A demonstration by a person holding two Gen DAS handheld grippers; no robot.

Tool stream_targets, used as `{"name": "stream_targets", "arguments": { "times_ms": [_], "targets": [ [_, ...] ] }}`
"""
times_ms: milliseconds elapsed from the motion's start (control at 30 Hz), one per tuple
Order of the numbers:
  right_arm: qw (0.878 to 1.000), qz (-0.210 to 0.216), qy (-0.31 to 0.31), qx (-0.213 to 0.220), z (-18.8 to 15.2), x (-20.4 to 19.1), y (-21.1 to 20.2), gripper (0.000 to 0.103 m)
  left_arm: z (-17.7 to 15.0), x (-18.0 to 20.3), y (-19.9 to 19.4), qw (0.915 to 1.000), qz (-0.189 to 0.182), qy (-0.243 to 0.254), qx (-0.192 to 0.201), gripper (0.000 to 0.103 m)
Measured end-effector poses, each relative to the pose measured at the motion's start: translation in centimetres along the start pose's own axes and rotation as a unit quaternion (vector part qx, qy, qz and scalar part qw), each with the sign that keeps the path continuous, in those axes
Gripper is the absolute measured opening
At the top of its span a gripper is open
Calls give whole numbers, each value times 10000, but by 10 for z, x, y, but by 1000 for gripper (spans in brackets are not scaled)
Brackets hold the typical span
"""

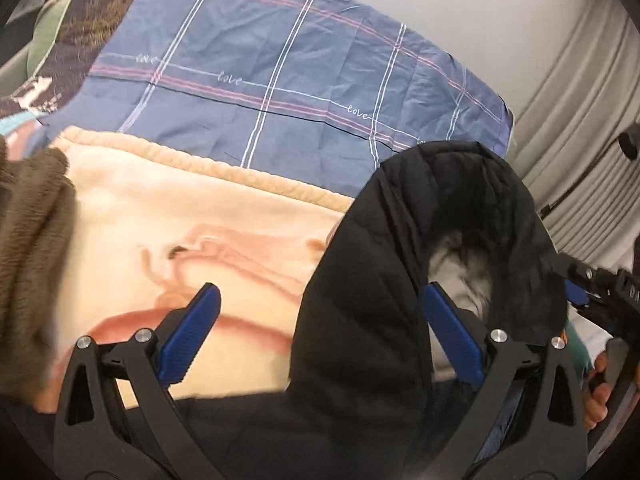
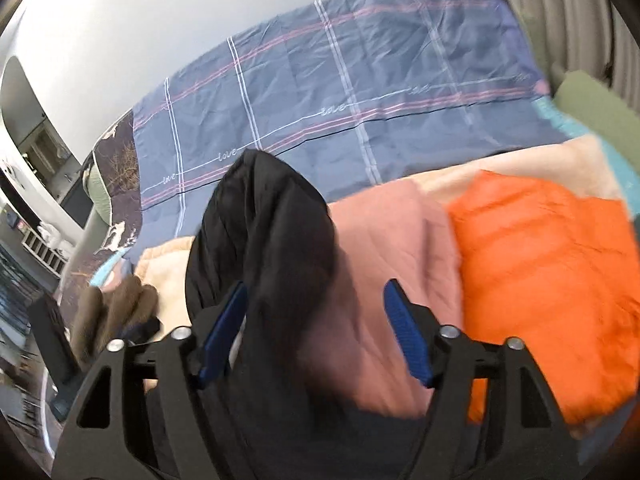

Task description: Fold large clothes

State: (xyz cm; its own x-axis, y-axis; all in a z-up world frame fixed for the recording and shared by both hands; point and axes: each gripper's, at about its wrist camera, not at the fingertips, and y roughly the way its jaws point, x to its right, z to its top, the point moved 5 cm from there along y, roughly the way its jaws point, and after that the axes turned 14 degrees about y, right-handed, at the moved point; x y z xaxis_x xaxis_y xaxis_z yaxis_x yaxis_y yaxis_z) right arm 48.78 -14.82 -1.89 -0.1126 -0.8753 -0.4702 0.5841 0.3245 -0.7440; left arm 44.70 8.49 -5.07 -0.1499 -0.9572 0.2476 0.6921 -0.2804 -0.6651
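Note:
A black padded jacket (image 1: 360,280) with a fur-lined hood (image 1: 460,256) lies bunched on the bed. In the left wrist view it runs up between the fingers of my left gripper (image 1: 326,332), nearer the right pad, and the jaws stand wide, not pressing it. The right wrist view shows a black fold of the jacket (image 2: 264,240) rising between the fingers of my right gripper (image 2: 316,336). It rests against the left pad, with a gap at the right pad. My right gripper (image 1: 580,292) also shows at the left view's right edge, held by a hand (image 1: 600,384).
A blue plaid sheet (image 1: 280,80) covers the bed, with a cream printed blanket (image 1: 180,232) over its near part. A brown fuzzy garment (image 1: 28,232) lies at the left. A pink garment (image 2: 392,248) and an orange puffer jacket (image 2: 540,272) lie at the right. Pleated curtains (image 1: 580,100) hang beyond.

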Motion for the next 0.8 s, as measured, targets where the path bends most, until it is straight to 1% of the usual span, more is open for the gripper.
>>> {"name": "stream_targets", "arguments": {
  "times_ms": [67,100,133,167,200,233,267,300,333,367,400,433,467,500,533,567,600,667,700,767,800],
  "targets": [
    [9999,48,106,-92,8,-5,18,77,1,1,15,10000,-69,-13,-69,101],
    [9999,81,101,-88,10,-9,26,73,0,1,22,9999,-57,0,-121,101],
    [9999,104,-1,-91,10,-13,32,38,0,2,28,9998,-23,15,-171,101],
    [9998,98,-111,-123,9,-16,36,21,-2,3,33,9998,-19,45,-210,97],
    [9998,87,-161,-95,7,-16,37,5,-2,5,34,9997,-42,84,-205,89],
    [9994,288,-187,93,5,-18,28,5,-3,8,33,9997,-85,153,-182,60],
    [9973,598,-303,287,2,-22,15,5,-4,13,29,9992,-249,262,-150,38],
    [9947,799,-476,442,-2,-24,1,4,-5,16,22,9985,-404,346,-104,31],
    [9903,970,-762,635,-9,-28,-18,4,-5,20,7,9975,-528,472,52,29],
    [9839,1121,-1124,821,-20,-32,-40,4,-5,22,-5,9967,-562,567,173,29],
    [9779,1230,-1415,922,-30,-34,-56,4,-6,26,-28,9944,-623,762,393,29],
    [9703,1323,-1759,1007,-44,-37,-73,4,-8,27,-43,9927,-649,875,524,29],
    [9618,1402,-2093,1072,-59,-37,-90,4,-13,26,-70,9901,-668,985,743,38],
    [9503,1429,-2527,1128,-82,-34,-109,5,-17,24,-89,9882,-695,1029,895,45],
    [9430,1387,-2801,1148,-100,-30,-122,5,-22,21,-109,9866,-661,1045,1064,61],
    [9348,1303,-3109,1121,-125,-22,-134,6,-30,15,-133,9842,-523,1057,1321,68],
    [9306,1235,-3280,1057,-140,-14,-139,7,-35,11,-150,9821,-409,1089,1485,69],
    [9214,998,-3642,920,-179,5,-147,8,-44,4,-175,9795,-173,1198,1608,70],
    [9197,883,-3726,863,-191,14,-147,8,-48,1,-184,9787,-19,1258,1625,70],
    [9191,532,-3851,636,-221,39,-142,9,-53,0,-190,9802,61,1233,1547,71],
    [9214,367,-3828,551,-232,49,-142,12,-55,1,-191,9814,37,1191,1503,71]
  ]
}}
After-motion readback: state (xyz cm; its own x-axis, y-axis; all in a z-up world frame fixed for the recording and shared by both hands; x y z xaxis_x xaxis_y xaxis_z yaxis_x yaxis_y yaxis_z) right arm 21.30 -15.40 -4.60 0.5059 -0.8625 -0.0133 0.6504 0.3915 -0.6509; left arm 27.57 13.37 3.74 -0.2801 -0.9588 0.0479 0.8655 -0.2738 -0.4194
